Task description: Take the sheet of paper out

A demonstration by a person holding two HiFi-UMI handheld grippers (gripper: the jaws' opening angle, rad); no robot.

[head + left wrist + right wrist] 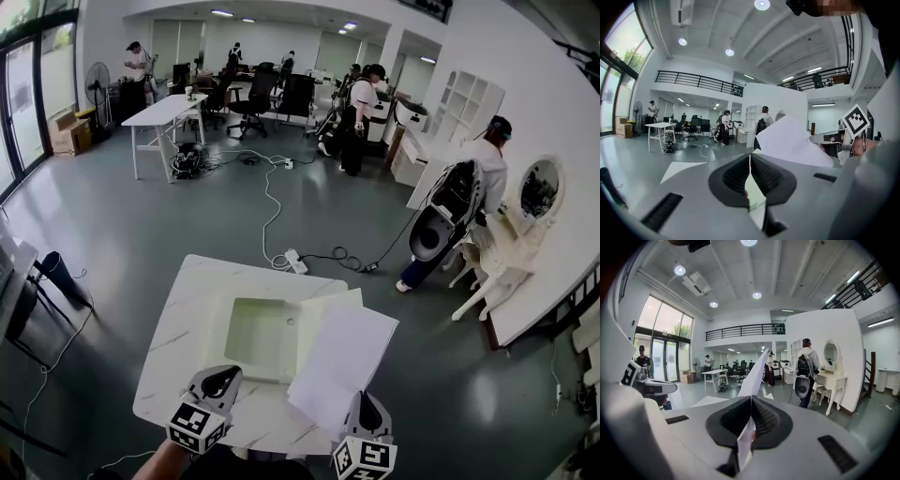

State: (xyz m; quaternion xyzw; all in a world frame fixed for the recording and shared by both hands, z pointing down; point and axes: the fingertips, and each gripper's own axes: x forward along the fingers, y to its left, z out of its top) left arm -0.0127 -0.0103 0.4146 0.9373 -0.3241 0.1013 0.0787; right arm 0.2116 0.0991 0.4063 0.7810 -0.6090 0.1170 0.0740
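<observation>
A white sheet of paper point(342, 361) stands up at a slant over the right side of the white marble table point(192, 319). My right gripper point(364, 401) is shut on its near lower corner, and the sheet point(754, 373) rises out from between the pads. On the table lies a pale, greenish translucent folder point(258, 333). Its near edge is pinched in my shut left gripper point(223, 377), and a thin pale strip point(754, 199) shows between those pads. In the left gripper view the sheet point(792, 140) hangs in the air to the right.
The table is small, with edges close on every side. A power strip and cables point(295, 261) lie on the grey floor beyond it. A dark bin point(58, 274) stands at the left. At the right a person point(469, 211) stands by a white dressing table point(511, 262).
</observation>
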